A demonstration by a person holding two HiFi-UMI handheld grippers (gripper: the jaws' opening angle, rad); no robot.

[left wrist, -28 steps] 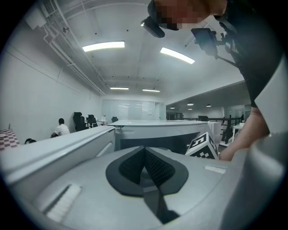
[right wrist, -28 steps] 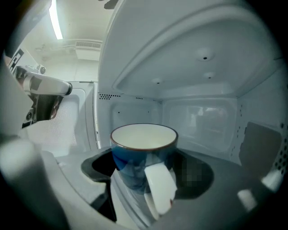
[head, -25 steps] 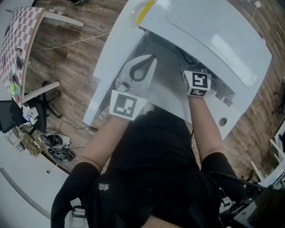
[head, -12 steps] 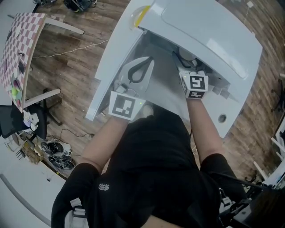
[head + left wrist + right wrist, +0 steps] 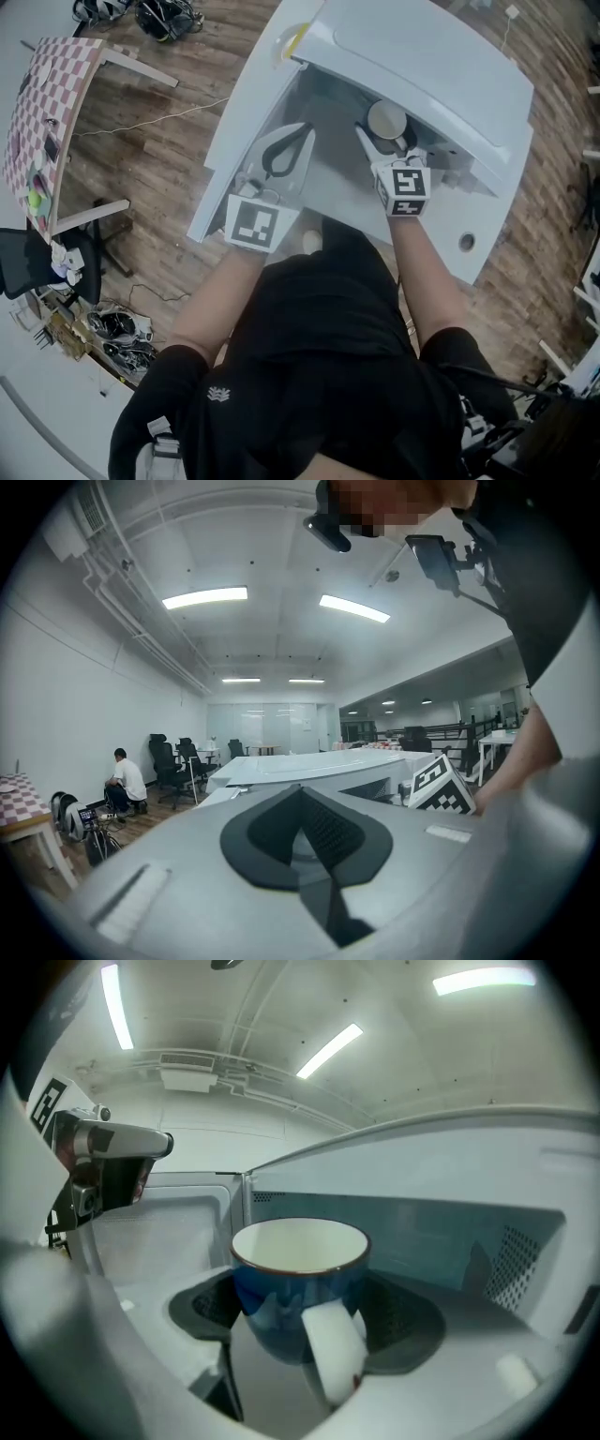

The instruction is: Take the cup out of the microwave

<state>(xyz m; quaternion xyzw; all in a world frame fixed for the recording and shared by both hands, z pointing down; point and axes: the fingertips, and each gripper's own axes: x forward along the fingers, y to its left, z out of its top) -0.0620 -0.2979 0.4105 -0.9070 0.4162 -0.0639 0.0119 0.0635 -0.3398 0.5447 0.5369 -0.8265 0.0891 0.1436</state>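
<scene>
A blue cup (image 5: 272, 1312) with a white inside and a white handle sits between the jaws of my right gripper (image 5: 302, 1288), which is shut on it. From above, the cup (image 5: 386, 120) shows just outside the front edge of the white microwave (image 5: 441, 66), at the mouth of its cavity, with the right gripper (image 5: 382, 142) behind it. The microwave door (image 5: 239, 103) stands open to the left. My left gripper (image 5: 298, 139) hovers beside that door, shut and empty. Its closed grey jaws fill the left gripper (image 5: 301, 794) view.
The cavity's teal back wall (image 5: 441, 1241) and a vent grille (image 5: 525, 1251) lie behind the cup. On the wooden floor to the left are a checkered table (image 5: 42, 103), a black chair (image 5: 23, 258) and cables (image 5: 122, 328). A seated person (image 5: 122, 782) is far off.
My right gripper has drawn back out from under the microwave's top, bringing the cup into the head view. The left gripper has stayed by the door.
</scene>
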